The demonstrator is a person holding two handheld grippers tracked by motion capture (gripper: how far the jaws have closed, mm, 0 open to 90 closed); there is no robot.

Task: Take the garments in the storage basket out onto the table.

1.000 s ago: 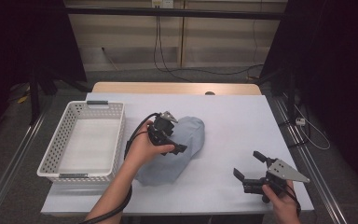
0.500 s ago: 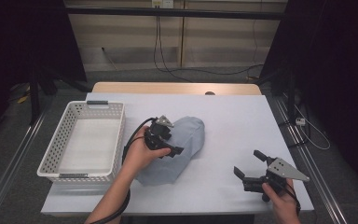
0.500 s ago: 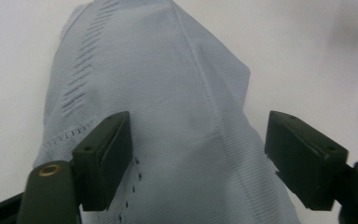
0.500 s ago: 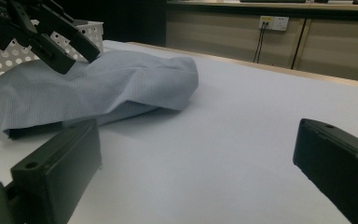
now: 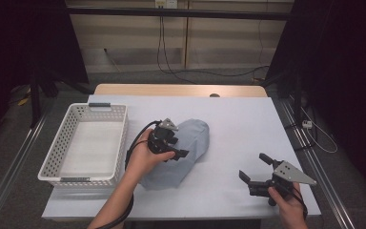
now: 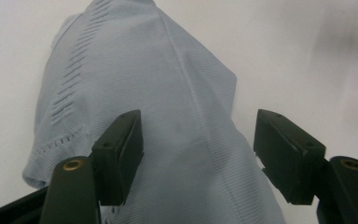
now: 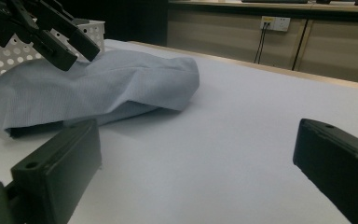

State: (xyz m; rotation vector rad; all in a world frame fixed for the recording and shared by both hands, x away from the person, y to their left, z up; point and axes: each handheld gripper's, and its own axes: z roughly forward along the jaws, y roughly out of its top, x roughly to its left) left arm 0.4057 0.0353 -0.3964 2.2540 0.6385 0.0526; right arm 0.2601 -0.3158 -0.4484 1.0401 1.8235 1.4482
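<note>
Left claw (image 5: 176, 147) hung over the blue cloth (image 5: 190, 143) with its jaws apart; they had just been closing, the cloth lay between them, not yet pinched. That cloth lay mid-table beside the white basket (image 5: 57, 164). Right claw (image 5: 257, 169) stayed wide open, well apart, holding nothing.

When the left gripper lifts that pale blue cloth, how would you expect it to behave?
The pale blue folded cloth will probably be floppy: it lies in soft, rumpled folds. The left gripper, whose jaws have just been closing, straddles a raised fold without pinching it, so perhaps only the top layer lifts and the rest trails. It looks thin and light, and should slide easily on the smooth white table.
</note>
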